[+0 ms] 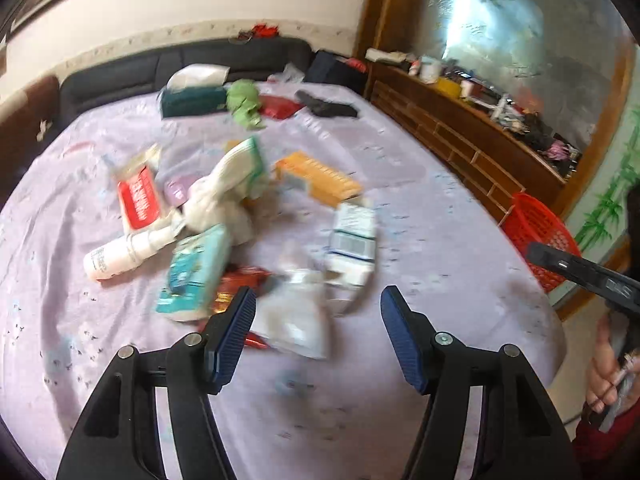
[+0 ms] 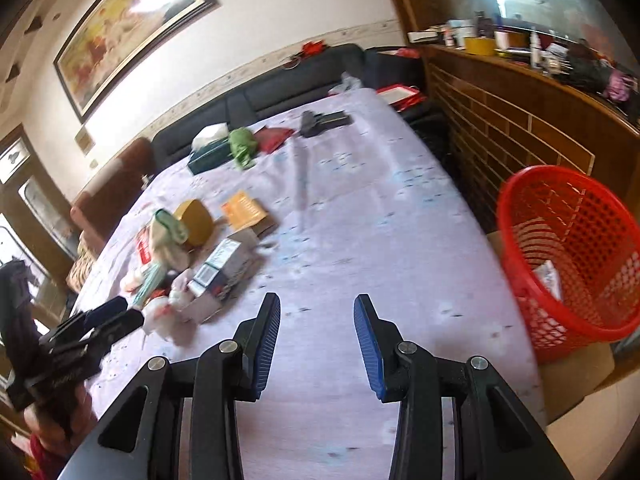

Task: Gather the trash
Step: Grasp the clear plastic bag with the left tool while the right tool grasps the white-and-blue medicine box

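Both empty – left gripper (image 1: 318, 300) parted wide over trash pile (image 1: 240, 232) at frame centre, right gripper (image 2: 317, 308) half-parted above bare sheet; red basket (image 2: 568, 256) waiting far right. Best bet – single out one wrapper, pinch squarely.

Each fisheye looks forward and down along its own jaws over the bed (image 1: 420, 208). The left view sits close above the litter pile (image 1: 224, 216), which lies just ahead of its jaws. The right view sees the same pile (image 2: 200, 256) ahead-left, and both share the red basket (image 2: 568, 264).
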A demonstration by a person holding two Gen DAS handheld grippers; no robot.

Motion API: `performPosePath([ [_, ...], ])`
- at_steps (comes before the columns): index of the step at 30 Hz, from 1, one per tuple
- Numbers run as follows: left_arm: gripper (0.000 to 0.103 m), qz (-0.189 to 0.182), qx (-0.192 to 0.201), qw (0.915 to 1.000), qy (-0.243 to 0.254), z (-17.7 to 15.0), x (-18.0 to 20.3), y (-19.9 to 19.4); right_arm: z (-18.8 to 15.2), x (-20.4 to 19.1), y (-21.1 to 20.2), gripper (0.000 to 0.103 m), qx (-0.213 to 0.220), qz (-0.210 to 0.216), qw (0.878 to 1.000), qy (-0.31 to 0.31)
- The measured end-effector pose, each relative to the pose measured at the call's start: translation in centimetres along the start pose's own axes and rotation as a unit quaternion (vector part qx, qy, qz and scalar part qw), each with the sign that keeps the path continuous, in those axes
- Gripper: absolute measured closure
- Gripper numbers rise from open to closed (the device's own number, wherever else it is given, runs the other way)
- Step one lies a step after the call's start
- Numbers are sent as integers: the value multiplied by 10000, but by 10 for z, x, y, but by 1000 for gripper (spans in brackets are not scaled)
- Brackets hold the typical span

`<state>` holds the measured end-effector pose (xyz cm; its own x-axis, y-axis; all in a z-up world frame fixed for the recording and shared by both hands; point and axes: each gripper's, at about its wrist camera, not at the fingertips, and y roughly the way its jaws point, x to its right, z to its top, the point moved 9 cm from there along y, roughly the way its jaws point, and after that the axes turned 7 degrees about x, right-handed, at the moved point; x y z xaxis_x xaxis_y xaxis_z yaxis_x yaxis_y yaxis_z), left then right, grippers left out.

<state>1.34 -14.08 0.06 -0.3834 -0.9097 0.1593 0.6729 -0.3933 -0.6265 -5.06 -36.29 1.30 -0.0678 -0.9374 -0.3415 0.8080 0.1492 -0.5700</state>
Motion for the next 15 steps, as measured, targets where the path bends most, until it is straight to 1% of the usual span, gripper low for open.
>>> performPosePath([
  [1, 46, 9, -51, 10000, -4, 1, -4, 6, -2, -5, 2, 62, -12, 26, 10000, -10],
  [3, 53, -137, -171, 9997, 107, 3, -2, 19, -4, -11, 5, 62, -44, 60, 10000, -29],
  [4, 60, -81, -246, 9996, 141, 2, -3, 27, -6, -13, 7, 62, -63, 74, 9999, -36],
  [5, 64, -49, -341, 9992, 196, 1, -2, 35, -7, -14, 8, 62, -78, 75, 9999, -36],
  [6, 65, -80, -435, 9986, 275, -1, 1, 45, -8, -14, 9, 62, -99, 66, 9999, -31],
  [9, 67, 109, -580, 9974, 416, -7, 2, 61, -11, -12, 11, 62, -151, 54, 9999, 1],
  [15, 67, 175, -659, 9962, 548, -16, 6, 71, -7, -14, 17, 61, -230, 63, 9997, 7],
])
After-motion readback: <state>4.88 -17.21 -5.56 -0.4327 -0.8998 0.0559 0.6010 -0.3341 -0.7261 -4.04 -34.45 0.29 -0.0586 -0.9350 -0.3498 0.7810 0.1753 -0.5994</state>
